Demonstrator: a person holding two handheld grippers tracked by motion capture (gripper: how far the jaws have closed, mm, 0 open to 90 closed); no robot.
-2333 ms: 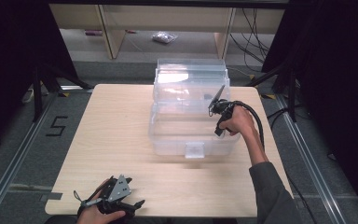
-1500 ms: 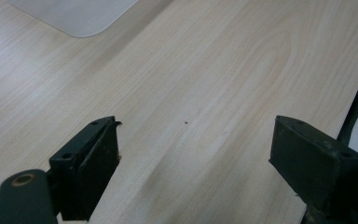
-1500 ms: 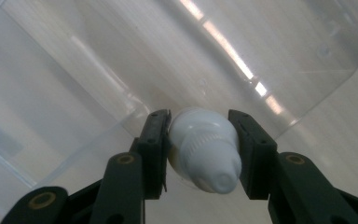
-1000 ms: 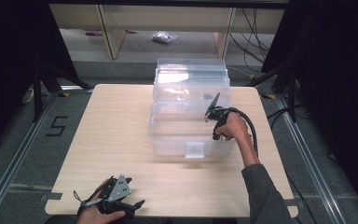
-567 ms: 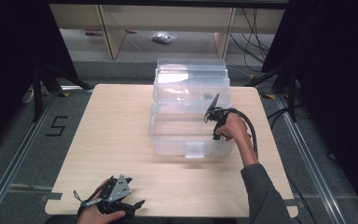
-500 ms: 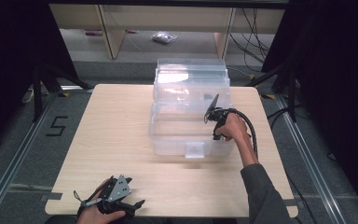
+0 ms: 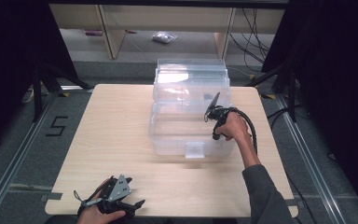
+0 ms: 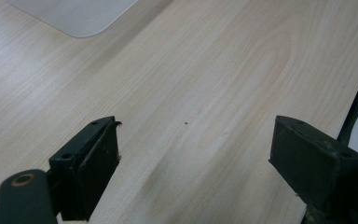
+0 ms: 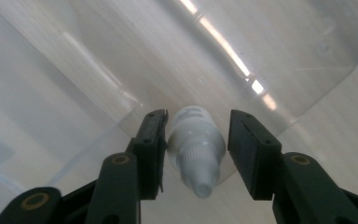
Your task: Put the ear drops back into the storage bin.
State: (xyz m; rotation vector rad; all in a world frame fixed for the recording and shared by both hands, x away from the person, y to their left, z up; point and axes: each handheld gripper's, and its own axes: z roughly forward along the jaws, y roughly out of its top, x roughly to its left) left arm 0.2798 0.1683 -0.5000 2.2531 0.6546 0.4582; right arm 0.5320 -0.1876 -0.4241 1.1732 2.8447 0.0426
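the table (image 7: 121,140) is pale wood-grain laminate, smooth and matt. the storage box (image 7: 191,116) is clear glossy plastic that catches glare. the small bottle (image 9: 196,140) is white, faintly translucent plastic with a ribbed cap, between matt black jaws.

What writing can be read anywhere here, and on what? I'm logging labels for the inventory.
"5": black mark on the grey floor left of the table.
Small white bottle between the right gripper jaws: faint print on its base, too blurred to read.
Clear plastic bin: no readable text.
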